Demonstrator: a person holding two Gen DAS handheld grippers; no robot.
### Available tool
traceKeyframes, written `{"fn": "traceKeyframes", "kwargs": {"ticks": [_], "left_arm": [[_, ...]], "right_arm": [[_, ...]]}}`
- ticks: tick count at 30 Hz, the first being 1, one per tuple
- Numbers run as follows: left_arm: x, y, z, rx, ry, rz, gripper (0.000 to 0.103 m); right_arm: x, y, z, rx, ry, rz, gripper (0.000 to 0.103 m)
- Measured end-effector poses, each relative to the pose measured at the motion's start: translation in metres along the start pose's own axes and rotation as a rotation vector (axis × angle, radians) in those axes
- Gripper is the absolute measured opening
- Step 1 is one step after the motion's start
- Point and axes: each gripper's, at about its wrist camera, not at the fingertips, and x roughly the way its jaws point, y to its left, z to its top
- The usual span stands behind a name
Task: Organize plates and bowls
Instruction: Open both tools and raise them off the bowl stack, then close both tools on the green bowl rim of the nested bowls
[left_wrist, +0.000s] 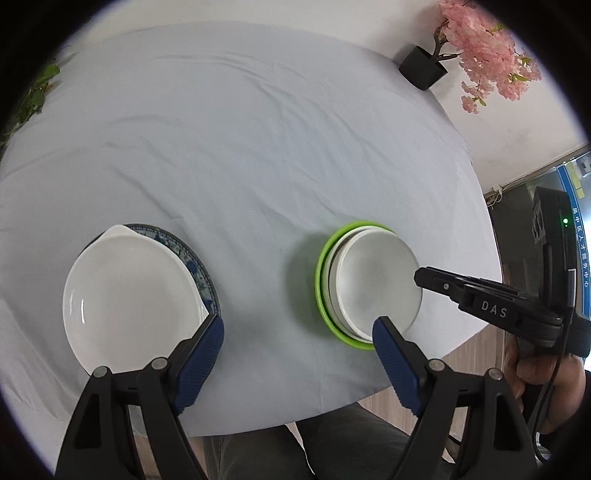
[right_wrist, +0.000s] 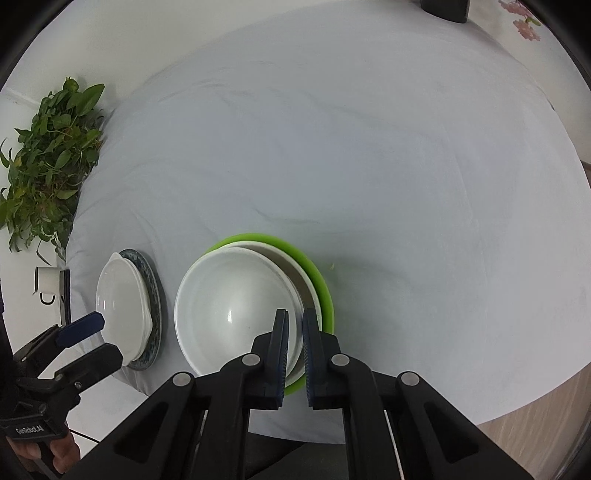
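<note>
A white plate (left_wrist: 129, 295) lies on a blue patterned plate (left_wrist: 201, 267) at the near left of the table. My left gripper (left_wrist: 299, 320) hangs wide open and holds nothing, its left finger just over that plate's near edge. To the right stands a nested stack: a green bowl (left_wrist: 320, 284) outermost, a white bowl (right_wrist: 295, 269) inside it, and a top white bowl (right_wrist: 229, 302) sitting off-centre. My right gripper (right_wrist: 295, 325) is shut on the top white bowl's near right rim, which runs between its pads. The left wrist view shows that right gripper (left_wrist: 419, 277) at the rim.
A pale cloth (left_wrist: 258, 147) covers the round table, whose near edge is just behind the dishes. A pink flowering plant in a black pot (left_wrist: 423, 68) stands beyond the far right edge. A leafy green plant (right_wrist: 48, 155) and a white mug (right_wrist: 46, 280) sit off the left side. The person's legs (left_wrist: 332, 443) are below.
</note>
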Motion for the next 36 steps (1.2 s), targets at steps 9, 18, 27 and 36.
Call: {"fn": "traceKeyframes", "kwargs": {"ticks": [9, 18, 27, 36], "left_arm": [[-0.003, -0.001, 0.007, -0.002, -0.065, 0.036, 0.082], [0.010, -0.012, 0.016, 0.063, -0.011, -0.033, 0.082], [0.041, -0.016, 0.023, -0.008, 0.137, -0.082, 0.082], [0.077, -0.011, 0.030, -0.094, 0.219, -0.078, 0.081]], "right_arm": [[-0.025, 0.017, -0.020, -0.020, -0.086, -0.152, 0.103], [-0.059, 0.027, -0.041, -0.096, -0.097, -0.145, 0.103], [-0.044, 0.010, -0.046, -0.069, -0.069, -0.045, 0.103], [0.001, -0.024, -0.024, 0.022, -0.050, 0.070, 0.102]]}}
